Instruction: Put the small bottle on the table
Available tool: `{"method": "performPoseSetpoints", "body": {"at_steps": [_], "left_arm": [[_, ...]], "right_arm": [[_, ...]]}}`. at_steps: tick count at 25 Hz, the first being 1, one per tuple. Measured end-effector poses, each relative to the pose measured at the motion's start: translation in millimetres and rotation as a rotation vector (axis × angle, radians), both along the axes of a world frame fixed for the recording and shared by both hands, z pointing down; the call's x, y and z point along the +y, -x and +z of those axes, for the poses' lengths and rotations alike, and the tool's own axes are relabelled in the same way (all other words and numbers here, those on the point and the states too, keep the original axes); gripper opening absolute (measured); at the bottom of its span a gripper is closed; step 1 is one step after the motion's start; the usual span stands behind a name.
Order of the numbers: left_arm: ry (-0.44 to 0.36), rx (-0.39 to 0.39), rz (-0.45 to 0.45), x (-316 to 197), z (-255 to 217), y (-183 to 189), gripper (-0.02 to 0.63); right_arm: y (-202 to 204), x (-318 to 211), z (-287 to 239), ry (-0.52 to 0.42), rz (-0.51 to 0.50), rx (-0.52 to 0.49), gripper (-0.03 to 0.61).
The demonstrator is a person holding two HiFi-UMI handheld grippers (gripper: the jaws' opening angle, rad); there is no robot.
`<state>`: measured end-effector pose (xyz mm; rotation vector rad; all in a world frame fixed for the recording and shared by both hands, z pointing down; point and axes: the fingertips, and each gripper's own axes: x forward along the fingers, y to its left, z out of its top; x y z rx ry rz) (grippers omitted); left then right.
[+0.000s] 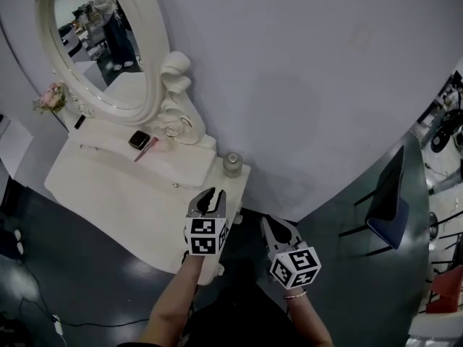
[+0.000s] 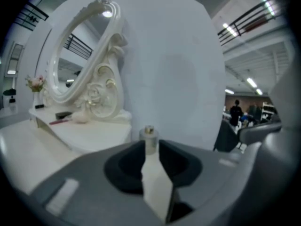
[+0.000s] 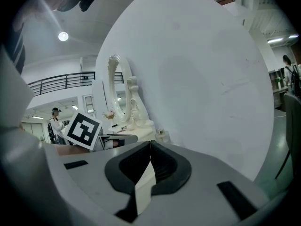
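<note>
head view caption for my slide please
Small bottle on the white vanity table's corner, with left tongs and right tongs empty, near it.

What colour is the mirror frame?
Creamy white, with carved scrolls; the mirror frame shows best in the head view.

Each hand carries a two-jaw gripper. The left gripper (image 1: 210,194) and the right gripper (image 1: 273,224) both end in dark jaws. Behind the jaws sits a white block printed with black square markers: the left cube (image 1: 206,237) and the right cube (image 1: 295,266) (three faces visible). Close up, the housing (image 2: 225,182) is smooth grey around a black hollow (image 2: 122,168), with pale jaw faces. A thin bracelet (image 1: 294,293) circles the right wrist.
</note>
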<state>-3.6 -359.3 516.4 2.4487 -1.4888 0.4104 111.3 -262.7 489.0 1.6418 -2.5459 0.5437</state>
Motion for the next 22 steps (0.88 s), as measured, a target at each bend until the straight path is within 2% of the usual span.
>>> {"method": "performPoseSetpoints", "body": {"at_steps": [4,11,22], "left_arm": [[-0.007,0.02,0.004,24.9,-11.4,11.7,0.064],[0.008,0.032,0.005,63.0,-16.0,31.7,0.043],[-0.013,0.055,-0.015,90.1,-24.5,53.4,0.009]], "right_arm": [[7.8,9.7,-4.7,-0.013,-0.006,0.006,0.005],[18.1,24.9,-12.7,-0.028,-0.02,0.016,0.005],[35.0,36.7,-19.9,-0.056,-0.031,0.019,0.005]]}}
